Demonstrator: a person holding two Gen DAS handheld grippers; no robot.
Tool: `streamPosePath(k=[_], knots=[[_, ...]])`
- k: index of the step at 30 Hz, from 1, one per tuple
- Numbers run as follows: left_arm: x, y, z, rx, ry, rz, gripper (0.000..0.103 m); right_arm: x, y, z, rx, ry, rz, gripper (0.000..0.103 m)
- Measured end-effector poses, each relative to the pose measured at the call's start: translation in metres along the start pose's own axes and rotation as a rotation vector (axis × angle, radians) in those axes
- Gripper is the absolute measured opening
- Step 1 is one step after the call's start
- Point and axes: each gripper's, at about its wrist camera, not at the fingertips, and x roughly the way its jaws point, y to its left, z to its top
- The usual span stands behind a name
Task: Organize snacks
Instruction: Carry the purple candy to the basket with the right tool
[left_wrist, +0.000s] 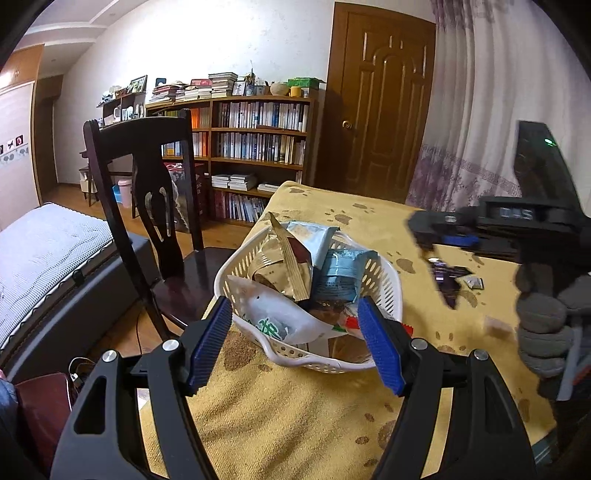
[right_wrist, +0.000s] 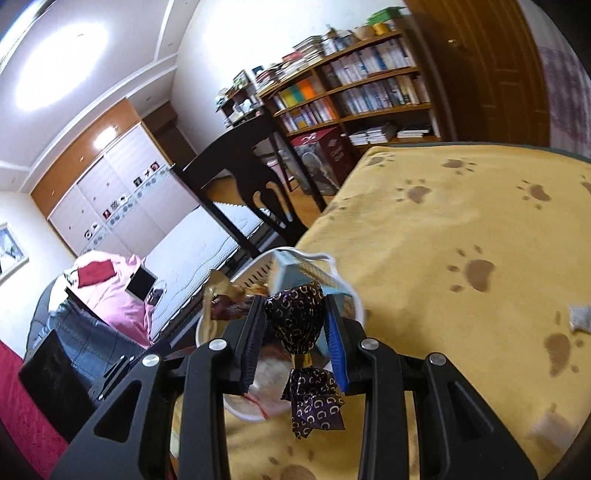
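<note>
Right wrist view: the candy (right_wrist: 295, 317), a dark purple foil twist, sits clamped between the right gripper (right_wrist: 293, 334) pads, above the near rim of the basket (right_wrist: 347, 284). It could slip, since foil is slick and only the bulb is pinched (tail dangling). Overfull packets (left_wrist: 291, 266) might bounce it out. The left gripper (left_wrist: 295, 343) hangs spread wide and empty before the basket.

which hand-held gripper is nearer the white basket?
Left. The left hand-held gripper straddles the white basket's near rim, open. The right hand-held gripper carries a purple wrapped candy beside it.
</note>
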Motion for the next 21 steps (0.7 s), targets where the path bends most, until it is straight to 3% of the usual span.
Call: streamPosePath(k=[8, 21], knots=[[0.004, 0.013, 0.001, -0.043, 0.002, -0.006, 0.073, 0.041, 0.033, 0.008, -0.111, -0.018, -0.079, 0.033], [0.007, 0.017, 0.001, -0.055, 0.010, -0.006, 0.073, 0.056, 0.021, -0.013, -0.061, 0.056, -0.053, 0.033]])
